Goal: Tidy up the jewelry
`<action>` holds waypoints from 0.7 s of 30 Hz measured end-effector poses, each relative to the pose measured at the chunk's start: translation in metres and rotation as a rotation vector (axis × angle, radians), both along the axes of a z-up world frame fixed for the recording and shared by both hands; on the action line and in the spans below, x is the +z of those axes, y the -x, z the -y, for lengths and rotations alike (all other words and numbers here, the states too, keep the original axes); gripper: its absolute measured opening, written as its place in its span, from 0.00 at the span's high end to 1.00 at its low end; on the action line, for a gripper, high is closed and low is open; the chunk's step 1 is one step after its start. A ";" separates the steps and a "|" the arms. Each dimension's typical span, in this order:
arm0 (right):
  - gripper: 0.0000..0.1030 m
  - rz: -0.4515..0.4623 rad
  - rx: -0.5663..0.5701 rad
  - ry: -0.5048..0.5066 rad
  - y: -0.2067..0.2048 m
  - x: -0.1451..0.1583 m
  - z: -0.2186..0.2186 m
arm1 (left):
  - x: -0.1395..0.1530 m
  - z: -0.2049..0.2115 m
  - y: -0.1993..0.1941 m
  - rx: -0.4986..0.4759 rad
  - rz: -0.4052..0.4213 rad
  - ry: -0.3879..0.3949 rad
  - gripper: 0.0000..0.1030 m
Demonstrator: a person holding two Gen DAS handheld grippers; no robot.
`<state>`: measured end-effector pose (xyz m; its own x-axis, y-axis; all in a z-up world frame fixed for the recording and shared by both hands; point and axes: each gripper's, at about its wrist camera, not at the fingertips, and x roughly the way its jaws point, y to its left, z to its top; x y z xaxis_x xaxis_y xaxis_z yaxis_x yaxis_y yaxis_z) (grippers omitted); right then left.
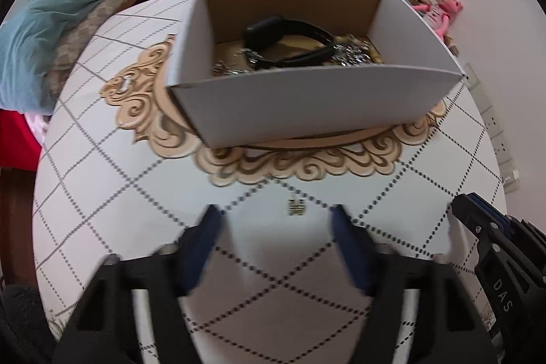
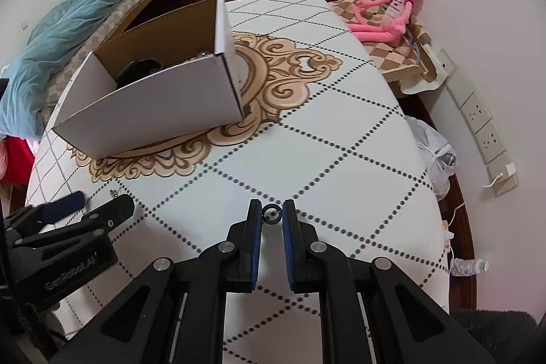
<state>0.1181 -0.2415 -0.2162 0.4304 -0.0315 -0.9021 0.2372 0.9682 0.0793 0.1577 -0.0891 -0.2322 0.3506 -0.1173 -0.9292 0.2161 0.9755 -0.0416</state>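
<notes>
Hovering over the patterned table (image 1: 102,193), the left gripper (image 1: 274,215) is standing about half open and gripping nothing, a small gold charm (image 1: 296,207) lying on the cloth between its blue fingers (image 1: 204,237). Right of it, the right gripper (image 2: 272,215) is pinching a dark ring (image 2: 272,214) between nearly closed pads, in front of the jewelry box (image 2: 153,104)

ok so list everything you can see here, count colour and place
cardboard box: one, white outside, brown inside, on the tablecloth's centre ornament
black strap: one, in the box
silver jewelry: a pile, in the box
small charm: one, gold-dark, on the cloth ahead of the left tool
ring: one, dark, between the right tool's fingers
tablecloth: one, white, dotted diamonds
plush toy: one, pink, by the wall
blanket: one, teal, on the bed
left tool: open
right tool: shut on the ring
</notes>
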 end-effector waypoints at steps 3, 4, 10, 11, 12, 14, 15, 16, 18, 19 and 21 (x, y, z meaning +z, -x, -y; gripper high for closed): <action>0.88 0.003 -0.007 0.001 0.000 0.001 0.003 | 0.002 0.003 0.001 -0.009 0.023 -0.011 0.68; 0.88 0.004 -0.009 0.001 0.000 0.001 0.004 | 0.003 0.003 0.001 -0.012 0.026 -0.008 0.75; 0.88 0.013 -0.009 0.003 -0.002 0.003 0.001 | 0.003 -0.002 0.000 -0.012 0.022 0.013 0.90; 0.88 0.016 -0.008 0.004 -0.002 0.004 0.000 | 0.004 -0.003 0.001 -0.012 0.023 0.016 0.91; 0.88 0.022 -0.007 0.005 -0.002 0.006 -0.001 | 0.004 -0.003 0.002 -0.011 0.025 0.019 0.91; 0.88 0.028 -0.004 0.003 -0.001 0.009 -0.003 | 0.005 -0.005 0.003 -0.013 0.022 0.025 0.92; 0.88 0.032 -0.003 0.001 -0.002 0.011 -0.003 | 0.006 -0.005 0.003 -0.013 0.024 0.030 0.92; 0.88 0.039 -0.001 -0.002 -0.002 0.014 -0.003 | 0.008 -0.007 0.005 -0.013 0.027 0.032 0.93; 0.88 0.050 0.002 -0.008 -0.002 0.020 -0.004 | 0.014 -0.008 0.007 -0.018 0.035 0.042 0.93; 0.88 0.060 0.005 -0.012 -0.002 0.024 -0.005 | 0.019 -0.009 0.008 -0.020 0.043 0.049 0.93; 0.88 0.081 0.010 -0.023 -0.002 0.034 -0.006 | 0.032 -0.009 0.009 -0.027 0.062 0.065 0.93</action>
<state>0.1201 -0.2350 -0.1821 0.5018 -0.0061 -0.8650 0.2190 0.9683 0.1202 0.1485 -0.0797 -0.2005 0.4028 -0.1864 -0.8961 0.2461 0.9650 -0.0901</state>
